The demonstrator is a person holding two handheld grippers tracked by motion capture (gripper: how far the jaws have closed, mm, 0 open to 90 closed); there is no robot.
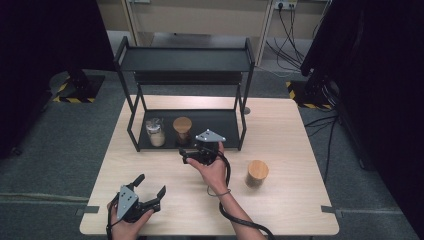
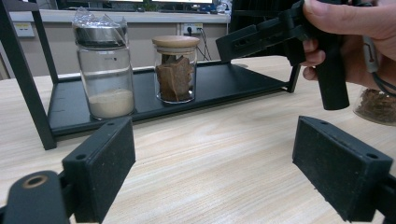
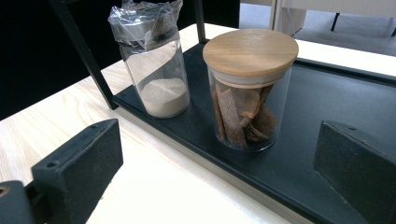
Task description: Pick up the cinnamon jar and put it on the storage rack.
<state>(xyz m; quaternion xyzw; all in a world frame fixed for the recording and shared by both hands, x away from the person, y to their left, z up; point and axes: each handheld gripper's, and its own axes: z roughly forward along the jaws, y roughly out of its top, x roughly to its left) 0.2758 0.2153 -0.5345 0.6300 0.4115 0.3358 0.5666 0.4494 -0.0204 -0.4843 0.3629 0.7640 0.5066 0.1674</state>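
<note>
- Looking down from the high view, I had my right gripper [image 1: 192, 153] near the front edge of the black metal two-tier rack [image 1: 185, 61], jaws spread and empty, facing the wooden-lidded glass jar of brown bark pieces [image 1: 182, 129] on the rack's lower shelf.
- Left of that jar on the same shelf stood the plastic-wrapped glass jar of pale powder [image 1: 155, 132], just beside it but not touching.
- My left gripper [image 1: 149, 187] rested low over the light wooden table [image 1: 290, 130] near its front edge, jaws wide apart and holding nothing.
- A second wooden-lidded glass jar [image 1: 256, 173] stood on the table to the right of my right hand [image 1: 214, 172].
- Through the left gripper view, both black pads were parted over bare wood, with the two shelf jars upright beyond them and my right hand gripping its tool at upper right.
- Through the right gripper view, the bark jar stood upright between my released jaws but farther off, untouched; the powder jar sat at its left.
</note>
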